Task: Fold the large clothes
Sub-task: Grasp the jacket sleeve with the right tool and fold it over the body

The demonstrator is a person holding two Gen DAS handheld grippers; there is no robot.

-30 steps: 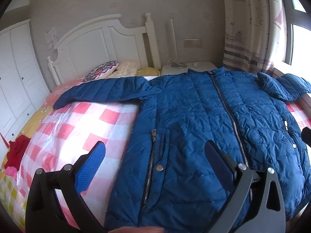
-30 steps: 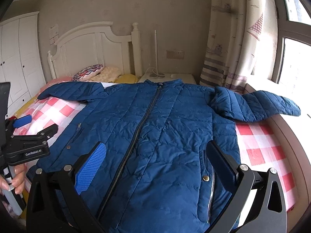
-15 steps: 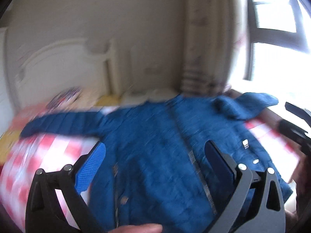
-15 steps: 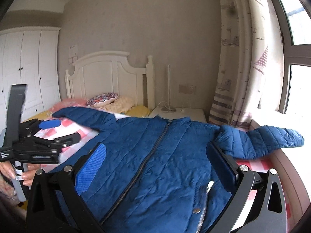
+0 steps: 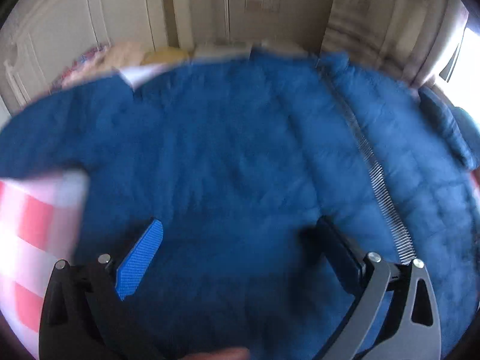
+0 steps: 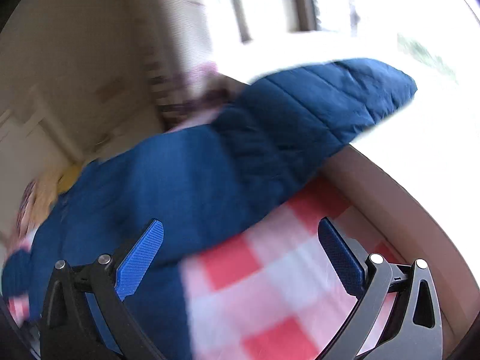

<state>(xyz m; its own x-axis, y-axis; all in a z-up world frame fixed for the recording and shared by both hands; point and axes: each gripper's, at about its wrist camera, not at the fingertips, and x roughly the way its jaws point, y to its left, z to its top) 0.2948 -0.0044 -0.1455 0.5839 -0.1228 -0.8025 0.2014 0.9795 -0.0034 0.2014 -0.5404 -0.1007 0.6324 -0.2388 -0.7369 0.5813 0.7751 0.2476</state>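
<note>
A large blue quilted jacket (image 5: 240,156) lies front up on the bed, its zip (image 5: 378,186) closed, and it fills most of the blurred left wrist view. My left gripper (image 5: 240,255) hovers open just above the jacket's left chest, nothing between its fingers. The jacket's left sleeve (image 5: 54,138) stretches out to the left. In the right wrist view the jacket body (image 6: 156,198) and its right sleeve (image 6: 315,111) reach toward the window. My right gripper (image 6: 240,255) is open over the jacket's right edge and the checked sheet (image 6: 270,288).
The bed has a pink and white checked sheet (image 5: 33,234), a white headboard (image 5: 78,21) and pillows (image 5: 120,57) at the far end. A wooden bed rail (image 6: 399,210) runs along the right side under a bright window (image 6: 375,6). Curtains (image 5: 375,24) hang at the back right.
Both grippers have swung down and closer to the jacket. The left one now sits low over the chest; the right one has turned right toward the sleeve and bed rail. Both stay open.
</note>
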